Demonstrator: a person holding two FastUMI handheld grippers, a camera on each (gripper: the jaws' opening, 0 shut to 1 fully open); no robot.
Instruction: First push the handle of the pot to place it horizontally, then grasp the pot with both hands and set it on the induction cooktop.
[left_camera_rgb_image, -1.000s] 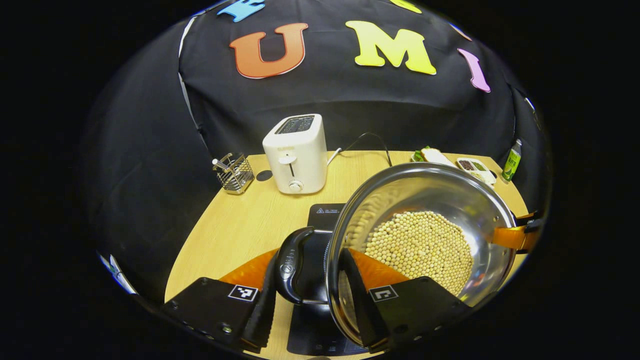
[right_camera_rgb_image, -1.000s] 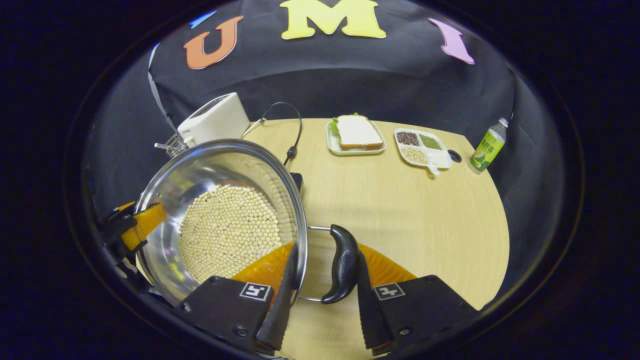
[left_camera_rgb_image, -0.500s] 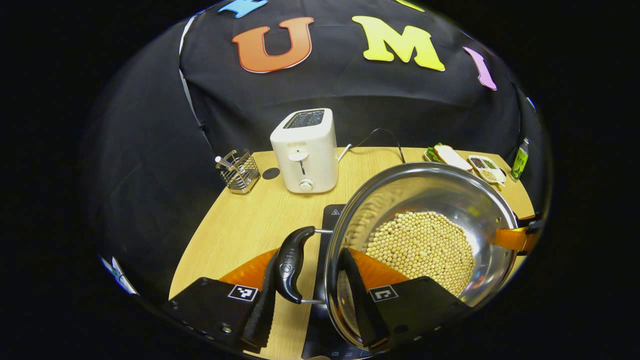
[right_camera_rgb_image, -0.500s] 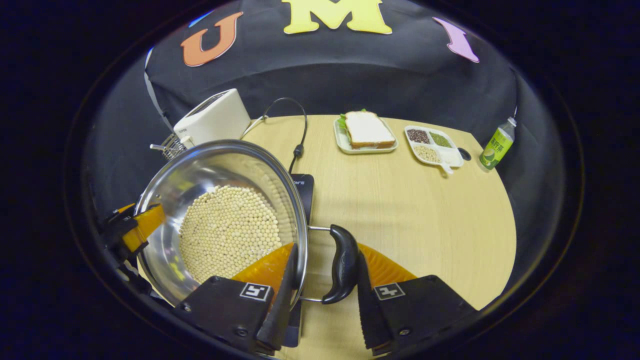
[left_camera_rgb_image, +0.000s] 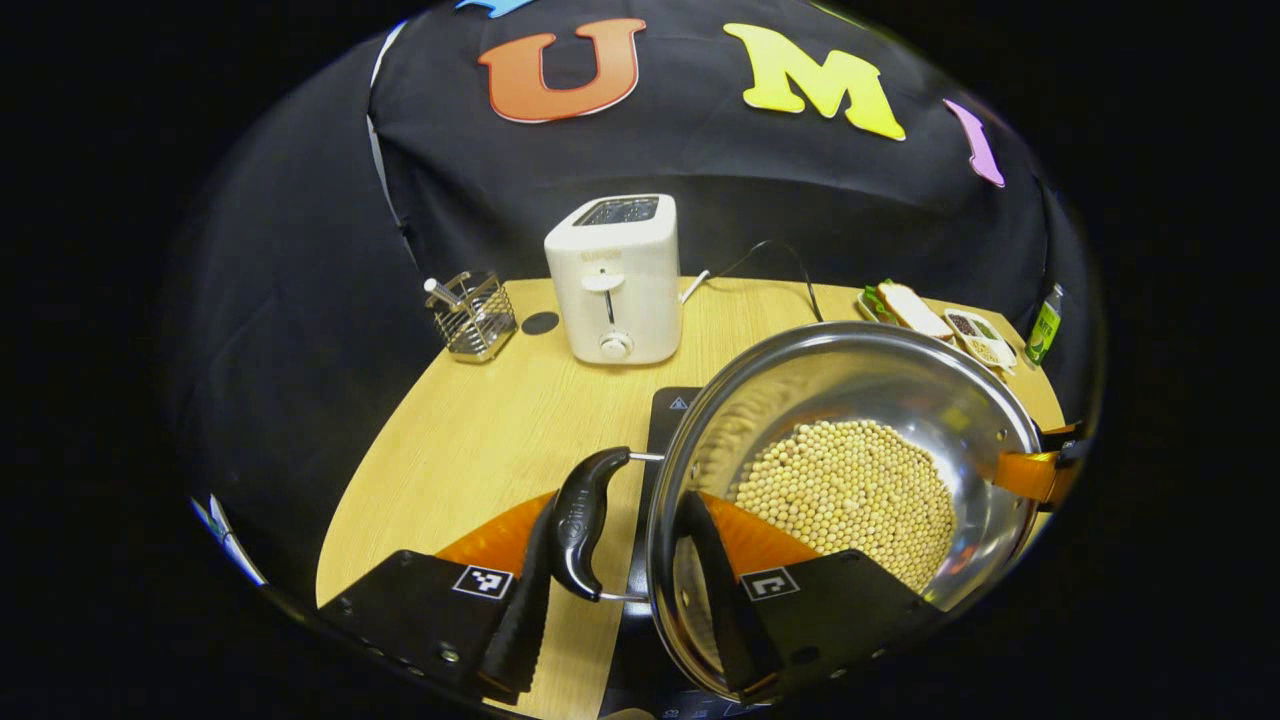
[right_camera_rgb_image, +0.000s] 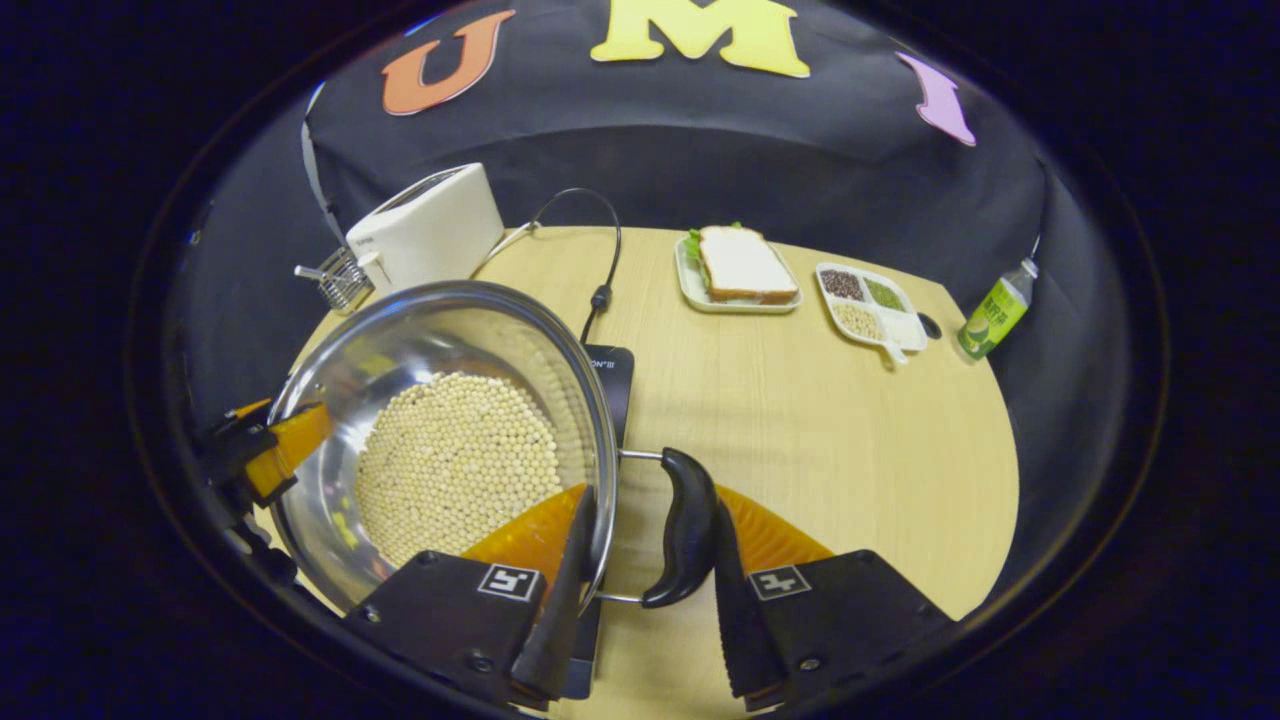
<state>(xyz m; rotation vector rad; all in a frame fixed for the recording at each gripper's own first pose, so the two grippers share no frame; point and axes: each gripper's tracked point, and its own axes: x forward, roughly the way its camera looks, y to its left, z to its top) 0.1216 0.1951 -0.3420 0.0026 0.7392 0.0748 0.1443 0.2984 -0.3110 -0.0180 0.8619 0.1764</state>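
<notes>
Pot (left_camera_rgb_image: 850, 480) hangs clamped by both grippers (left_camera_rgb_image: 620, 590) (right_camera_rgb_image: 640, 590) above cooktop (left_camera_rgb_image: 668, 420); uneven lowering could spill beans (left_camera_rgb_image: 850, 495).

I count one pot (right_camera_rgb_image: 440, 440) with two handles, one cooktop (left_camera_rgb_image: 668, 420), one toaster (left_camera_rgb_image: 614, 277), one wire rack (left_camera_rgb_image: 478, 315) at ten o'clock, one sandwich plate (right_camera_rgb_image: 740, 268), one divided tray (right_camera_rgb_image: 872, 305), one bottle (right_camera_rgb_image: 992, 312), two tools (left_camera_rgb_image: 620, 620).

Steel pot (left_camera_rgb_image: 960, 400) of beans above black cooktop (right_camera_rgb_image: 610, 375).
</notes>
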